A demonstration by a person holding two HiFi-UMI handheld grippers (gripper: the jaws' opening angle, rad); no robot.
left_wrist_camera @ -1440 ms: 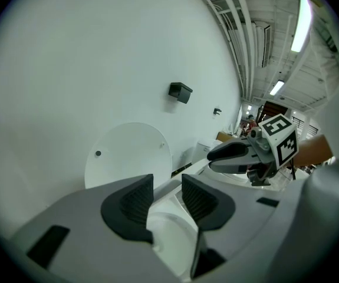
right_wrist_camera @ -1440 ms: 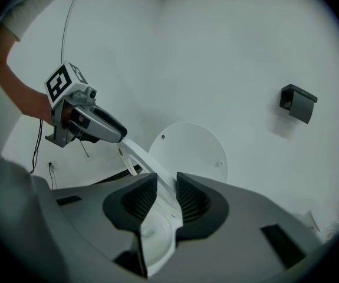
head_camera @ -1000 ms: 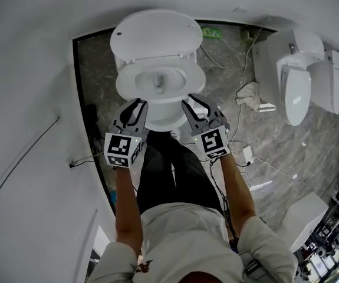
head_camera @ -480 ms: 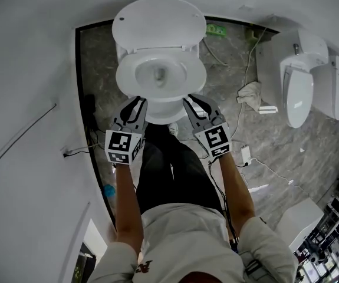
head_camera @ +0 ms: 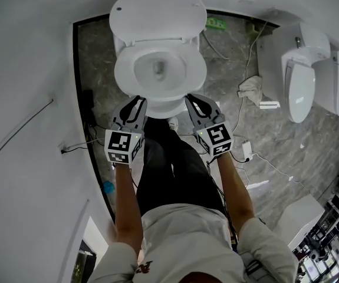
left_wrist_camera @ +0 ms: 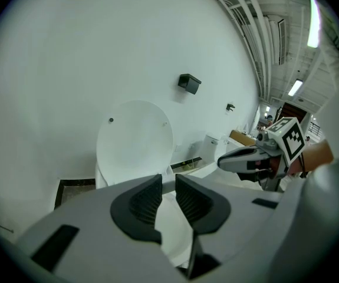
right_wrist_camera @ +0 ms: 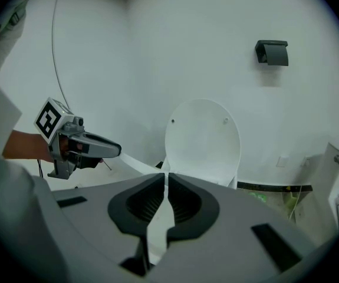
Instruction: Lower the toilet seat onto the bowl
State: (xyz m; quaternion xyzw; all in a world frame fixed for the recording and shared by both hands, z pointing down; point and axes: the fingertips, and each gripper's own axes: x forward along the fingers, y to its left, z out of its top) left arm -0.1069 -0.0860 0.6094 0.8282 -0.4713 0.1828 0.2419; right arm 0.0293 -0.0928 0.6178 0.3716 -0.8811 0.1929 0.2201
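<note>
Change: my right tool has rolled slightly since a second ago, and its jaws have just been closing on nothing.
Left tool: I'm holding it part open and empty, pointing down at the bowl.
Right tool: nearly closed, angled down likewise.
Toilet seat: seemingly lying flat on the bowl, lid upright behind.
Room: grey stone floor, white wall, second toilet at right.

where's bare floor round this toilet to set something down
Barest: the floor strip between the toilet and the left wall. Right of it is crowded: cables, a rag, then a second toilet.
</note>
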